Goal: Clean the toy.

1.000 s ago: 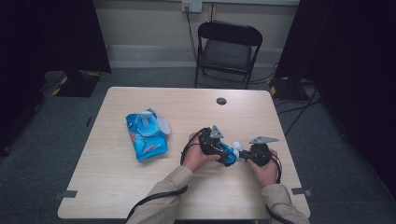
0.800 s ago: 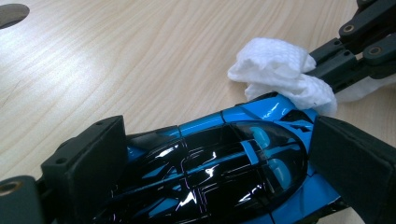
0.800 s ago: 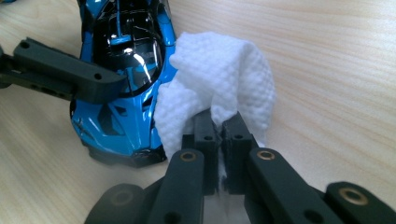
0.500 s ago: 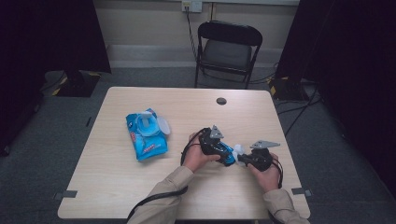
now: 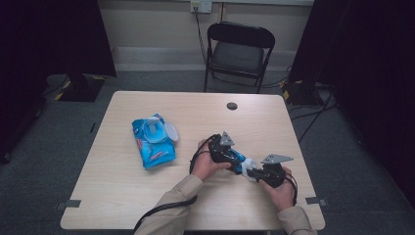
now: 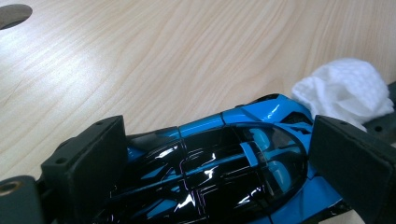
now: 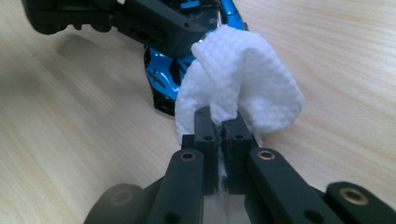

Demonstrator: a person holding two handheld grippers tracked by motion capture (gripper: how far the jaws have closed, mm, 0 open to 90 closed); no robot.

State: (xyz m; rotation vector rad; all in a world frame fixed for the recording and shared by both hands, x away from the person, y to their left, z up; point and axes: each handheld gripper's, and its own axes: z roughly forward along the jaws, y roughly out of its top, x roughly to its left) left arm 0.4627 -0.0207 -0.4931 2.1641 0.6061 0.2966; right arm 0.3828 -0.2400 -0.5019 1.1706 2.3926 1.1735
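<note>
We look down on a pale wooden tabletop (image 5: pixel 147 200) in a dim room; our two forearms come in from the bottom edge, each hand gripping a black claw tool. Our left claw (image 5: pixel 234 159) sits near the middle of the tabletop, toward its right half; seen up close, its two black pads are pressed against the two sides of a glossy blue and black toy car (image 6: pixel 219 172), so the car is pinched between them. The toy car rests low over the wood; whether its wheels touch the surface we cannot tell. Our right claw (image 5: pixel 254 172) lies just beside the left one, on its right and a little nearer to us; its jaws are pressed together on a bunched white wipe (image 7: pixel 243 88), pinching a fold of it at the tips. The wipe bulges out beyond the jaws and lies against one end of the toy car, touching its blue bodywork; from the left claw's own camera the same wipe shows as a white lump at the far right end of the car. Well apart from the hands, on the left half of the tabletop, lies a blue pack of wipes (image 5: pixel 152 142) with its lid flap open; a small dark round hole (image 5: pixel 232 105) sits near the far edge. Beyond the tabletop stands a black folding chair (image 5: pixel 237 54) against a light wall.
</note>
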